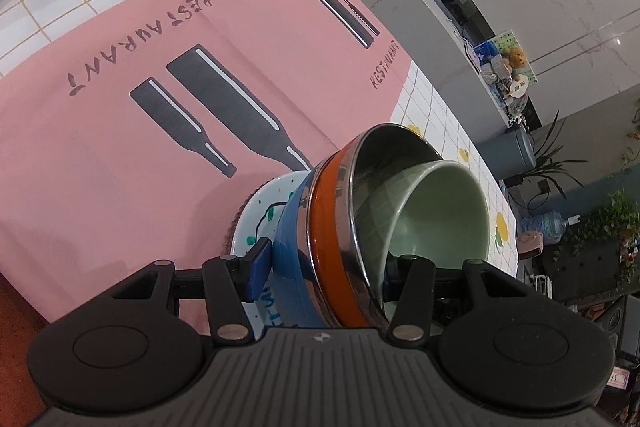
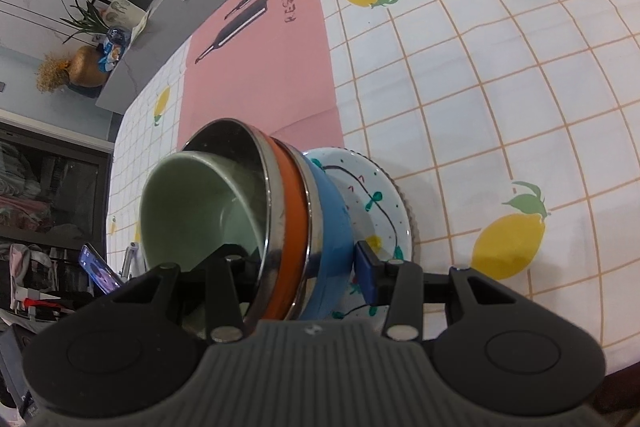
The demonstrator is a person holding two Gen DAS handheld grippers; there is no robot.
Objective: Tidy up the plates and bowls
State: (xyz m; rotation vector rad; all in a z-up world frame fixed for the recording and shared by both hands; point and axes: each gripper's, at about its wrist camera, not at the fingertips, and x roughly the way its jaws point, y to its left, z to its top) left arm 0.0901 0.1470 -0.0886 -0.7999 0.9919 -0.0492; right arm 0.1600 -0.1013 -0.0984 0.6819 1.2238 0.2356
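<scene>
Both grippers pinching one nested bowl stack, carrying or setting it over the table.

My left gripper (image 1: pixel 320 267) clamps the stack's wall: one blue pad outside on the blue bowl (image 1: pixel 290 251), other finger inside, mostly hidden. My right gripper (image 2: pixel 304 267) pinches the opposite wall the same way. Between my jaws: green bowl (image 1: pixel 444 215) inside steel-lined orange bowl (image 1: pixel 328 227), inside blue bowl, over the speckled plate (image 1: pixel 256 215) on a dark ribbed plate (image 2: pixel 414 223). Stack sits just ahead of my fingers, tilted in view; can't tell if plates are lifted or resting. Pink placemat (image 1: pixel 120 147) beyond my left fingers, lemon tablecloth (image 2: pixel 480 107) past my right. Step, I judge: moving the stack. Next: keep level, both sides together, set down, then release.
</scene>
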